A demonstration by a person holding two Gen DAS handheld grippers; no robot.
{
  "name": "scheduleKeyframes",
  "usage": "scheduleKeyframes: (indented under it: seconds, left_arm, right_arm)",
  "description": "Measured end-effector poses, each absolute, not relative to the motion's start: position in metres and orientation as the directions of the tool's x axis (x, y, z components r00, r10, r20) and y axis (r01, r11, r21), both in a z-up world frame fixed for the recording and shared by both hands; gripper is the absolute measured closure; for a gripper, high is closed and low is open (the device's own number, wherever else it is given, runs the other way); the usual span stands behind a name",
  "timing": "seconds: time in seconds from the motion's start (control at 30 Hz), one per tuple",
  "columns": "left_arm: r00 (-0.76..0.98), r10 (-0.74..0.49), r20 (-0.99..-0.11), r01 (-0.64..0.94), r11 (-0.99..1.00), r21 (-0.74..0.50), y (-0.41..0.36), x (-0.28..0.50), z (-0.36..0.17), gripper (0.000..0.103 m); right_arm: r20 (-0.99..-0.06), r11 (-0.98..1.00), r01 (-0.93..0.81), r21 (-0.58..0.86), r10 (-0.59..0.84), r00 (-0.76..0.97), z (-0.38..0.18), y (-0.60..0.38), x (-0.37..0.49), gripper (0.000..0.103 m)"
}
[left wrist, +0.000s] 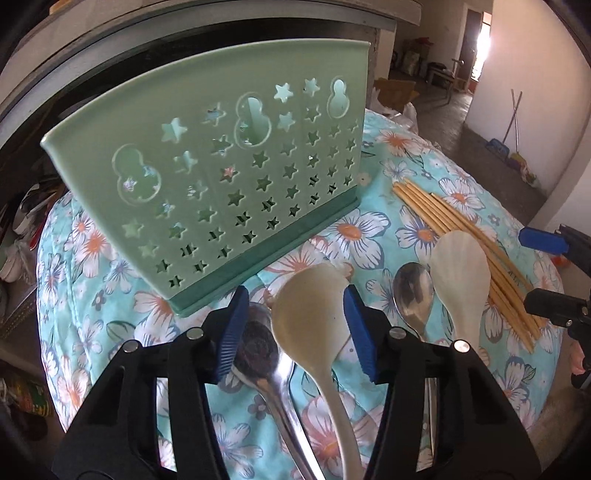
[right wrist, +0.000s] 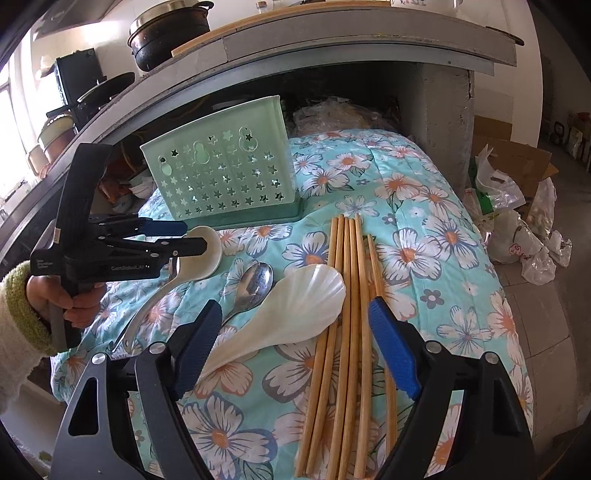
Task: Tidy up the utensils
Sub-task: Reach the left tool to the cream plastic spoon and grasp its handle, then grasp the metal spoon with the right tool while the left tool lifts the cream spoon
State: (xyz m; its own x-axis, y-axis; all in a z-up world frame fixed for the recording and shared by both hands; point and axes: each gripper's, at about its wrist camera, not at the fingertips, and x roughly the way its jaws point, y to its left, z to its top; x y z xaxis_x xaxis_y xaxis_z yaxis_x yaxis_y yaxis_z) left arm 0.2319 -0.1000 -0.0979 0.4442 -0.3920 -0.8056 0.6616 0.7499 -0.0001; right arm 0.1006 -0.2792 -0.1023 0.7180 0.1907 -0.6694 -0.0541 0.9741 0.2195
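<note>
A green utensil holder (left wrist: 229, 177) with star cut-outs stands upright on the floral quilt (left wrist: 369, 236). My left gripper (left wrist: 295, 325) straddles the bowl of a cream ceramic spoon (left wrist: 310, 317); its right pad is at the bowl's edge, and a gap shows on the left, where a metal spoon (left wrist: 258, 347) lies underneath. My right gripper (right wrist: 295, 332) stands wide open over a bundle of several bamboo chopsticks (right wrist: 347, 314) and the handle of a shell-shaped spoon (right wrist: 295, 306), touching neither. A second metal spoon (right wrist: 255, 284) lies between the two pale spoons.
A grey counter (right wrist: 332, 40) with a black pot (right wrist: 166, 33) overhangs behind the holder. Plastic bags (right wrist: 517, 229) and cardboard sit on the floor to the right, past the quilt's edge. A hand in a green-cuffed sleeve (right wrist: 22, 306) holds the left gripper.
</note>
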Motion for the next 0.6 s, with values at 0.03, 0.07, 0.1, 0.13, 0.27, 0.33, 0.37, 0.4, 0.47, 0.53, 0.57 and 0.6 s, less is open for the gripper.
scheduleKeyframes:
  seconds: [0.03, 0.07, 0.1, 0.13, 0.27, 0.33, 0.37, 0.4, 0.47, 0.53, 0.57, 0.6]
  left_arm:
    - [0.440, -0.387, -0.810, 0.669, 0.744, 0.008, -0.102, 0.235, -0.100, 0.058]
    - [0.431, -0.384, -0.816, 0.675, 0.738, 0.009, -0.104, 0.239, -0.101, 0.061]
    - [0.418, -0.388, -0.822, 0.684, 0.730, 0.004, -0.106, 0.241, -0.103, 0.062]
    - [0.406, -0.390, -0.827, 0.691, 0.723, -0.002, -0.107, 0.244, -0.105, 0.064]
    - [0.362, -0.396, -0.843, 0.713, 0.701, -0.023, -0.109, 0.251, -0.109, 0.073]
    - [0.339, -0.403, -0.850, 0.720, 0.693, -0.042, -0.109, 0.251, -0.111, 0.078]
    - [0.333, -0.402, -0.853, 0.722, 0.690, -0.043, -0.110, 0.251, -0.112, 0.081]
    - [0.333, -0.399, -0.854, 0.724, 0.688, -0.039, -0.109, 0.250, -0.111, 0.082]
    - [0.333, -0.400, -0.854, 0.724, 0.689, -0.040, -0.108, 0.248, -0.110, 0.089]
    - [0.338, -0.402, -0.851, 0.719, 0.693, -0.042, -0.107, 0.246, -0.108, 0.093]
    - [0.341, -0.402, -0.850, 0.718, 0.695, -0.041, -0.106, 0.244, -0.107, 0.094]
    - [0.346, -0.402, -0.848, 0.716, 0.697, -0.038, -0.106, 0.243, -0.107, 0.096]
  right_arm:
    - [-0.671, 0.974, -0.055, 0.220, 0.192, 0.716, -0.103, -0.279, 0.101, 0.024]
    - [-0.673, 0.974, -0.056, 0.222, 0.194, 0.714, -0.104, -0.280, 0.102, 0.024]
    - [-0.674, 0.973, -0.057, 0.223, 0.197, 0.712, -0.105, -0.279, 0.102, 0.025]
    - [-0.675, 0.973, -0.059, 0.224, 0.198, 0.711, -0.106, -0.279, 0.102, 0.025]
    - [-0.678, 0.973, -0.056, 0.224, 0.197, 0.708, -0.109, -0.281, 0.103, 0.027]
    - [-0.679, 0.973, -0.053, 0.224, 0.195, 0.707, -0.109, -0.283, 0.103, 0.029]
    - [-0.680, 0.973, -0.053, 0.224, 0.195, 0.707, -0.110, -0.283, 0.103, 0.030]
    - [-0.680, 0.973, -0.052, 0.225, 0.195, 0.707, -0.110, -0.284, 0.103, 0.031]
    - [-0.681, 0.973, -0.050, 0.227, 0.195, 0.706, -0.109, -0.286, 0.104, 0.033]
    - [-0.680, 0.973, -0.049, 0.227, 0.194, 0.707, -0.108, -0.288, 0.104, 0.035]
    - [-0.679, 0.973, -0.049, 0.227, 0.194, 0.708, -0.107, -0.288, 0.103, 0.036]
    - [-0.677, 0.973, -0.050, 0.224, 0.192, 0.711, -0.106, -0.288, 0.103, 0.037]
